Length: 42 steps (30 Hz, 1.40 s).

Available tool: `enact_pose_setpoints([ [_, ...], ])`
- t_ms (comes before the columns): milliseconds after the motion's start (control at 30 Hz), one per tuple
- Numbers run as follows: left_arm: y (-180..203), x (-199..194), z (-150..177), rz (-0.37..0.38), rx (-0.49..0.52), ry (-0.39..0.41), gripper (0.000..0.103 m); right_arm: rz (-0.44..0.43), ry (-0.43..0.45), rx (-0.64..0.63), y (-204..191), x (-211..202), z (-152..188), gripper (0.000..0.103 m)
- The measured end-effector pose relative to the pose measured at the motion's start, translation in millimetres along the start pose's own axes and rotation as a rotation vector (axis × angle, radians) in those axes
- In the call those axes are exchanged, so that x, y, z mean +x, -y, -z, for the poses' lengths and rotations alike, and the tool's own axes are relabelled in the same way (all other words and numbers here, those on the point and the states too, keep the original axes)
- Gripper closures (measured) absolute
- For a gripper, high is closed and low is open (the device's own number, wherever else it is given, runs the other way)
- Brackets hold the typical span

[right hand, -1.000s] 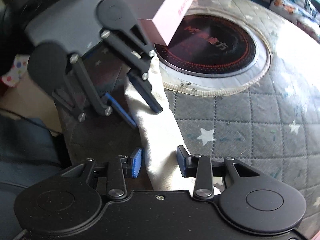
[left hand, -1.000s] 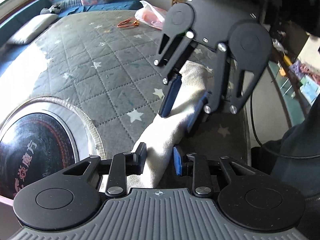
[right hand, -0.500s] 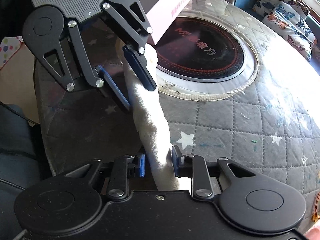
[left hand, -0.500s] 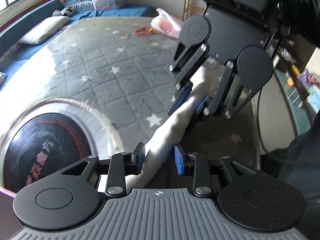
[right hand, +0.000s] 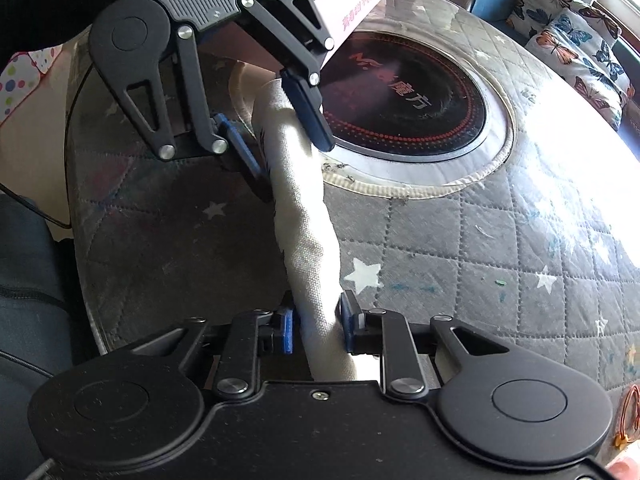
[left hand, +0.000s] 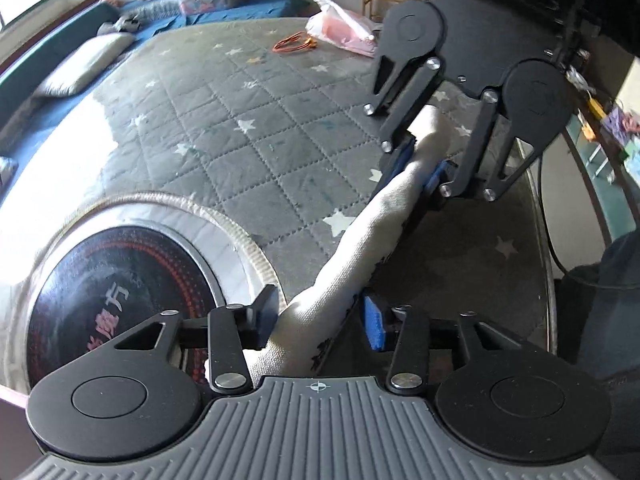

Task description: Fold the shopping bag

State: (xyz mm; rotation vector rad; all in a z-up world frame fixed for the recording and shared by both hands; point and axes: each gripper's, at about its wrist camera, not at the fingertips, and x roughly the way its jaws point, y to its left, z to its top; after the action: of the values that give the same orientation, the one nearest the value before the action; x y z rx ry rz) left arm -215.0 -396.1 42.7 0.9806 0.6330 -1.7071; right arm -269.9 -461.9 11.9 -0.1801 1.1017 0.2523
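The shopping bag [left hand: 360, 236] is off-white canvas, bunched into a long roll above the grey quilted table. It runs between the two grippers, which face each other. My right gripper [right hand: 318, 328] is shut on one end of the roll [right hand: 308, 240]; it also shows in the left wrist view [left hand: 420, 164]. My left gripper [left hand: 320, 316] sits around the other end with its jaws apart; the left pad touches the cloth and the blue right pad stands clear of it. It shows in the right wrist view [right hand: 280, 144] too.
A round black cooktop [left hand: 112, 280] is set into the table by the left gripper. A pink box edge [right hand: 360, 4] hangs above it. A pink plastic bag [left hand: 340, 28] and orange cord [left hand: 296, 42] lie at the far side. The table edge [left hand: 548, 280] runs close on the right.
Both grippers closed in on the bag and lifted it off the table, bunching it narrower. The left gripper's jaws have since spread wider; the right stays clamped.
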Motion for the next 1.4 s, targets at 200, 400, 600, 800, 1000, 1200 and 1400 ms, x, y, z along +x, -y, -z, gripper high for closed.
enact_pose_setpoints([
  [200,27.8,-4.6,3.5,-0.031,-0.041,-0.031,0.076,-0.009,-0.011,-0.01,-7.1,-3.8,7.0,0.08],
  [400,64.0,-18.4,24.7,-0.033,-0.09,-0.05,0.077,-0.058,-0.026,-0.072,-37.0,-7.5,11.7,0.079],
  [600,75.3,-30.8,46.2,-0.046,-0.047,-0.008,0.073,-0.079,-0.026,-0.104,-50.7,-5.8,8.8,0.079],
  [800,64.5,-35.1,59.7,-0.033,0.011,-0.014,0.059,-0.068,-0.032,-0.098,-50.0,-5.8,8.4,0.079],
  [1000,59.7,-34.5,63.9,-0.018,0.072,-0.022,0.052,-0.07,-0.039,-0.101,-49.7,-6.1,8.8,0.079],
  [1200,52.3,-32.6,70.9,0.002,0.088,-0.04,0.045,-0.075,-0.042,-0.101,-50.2,-5.4,8.8,0.079],
  [1400,53.9,-34.2,77.9,-0.011,0.054,-0.033,0.054,-0.083,-0.045,-0.084,-48.2,-3.3,7.2,0.079],
])
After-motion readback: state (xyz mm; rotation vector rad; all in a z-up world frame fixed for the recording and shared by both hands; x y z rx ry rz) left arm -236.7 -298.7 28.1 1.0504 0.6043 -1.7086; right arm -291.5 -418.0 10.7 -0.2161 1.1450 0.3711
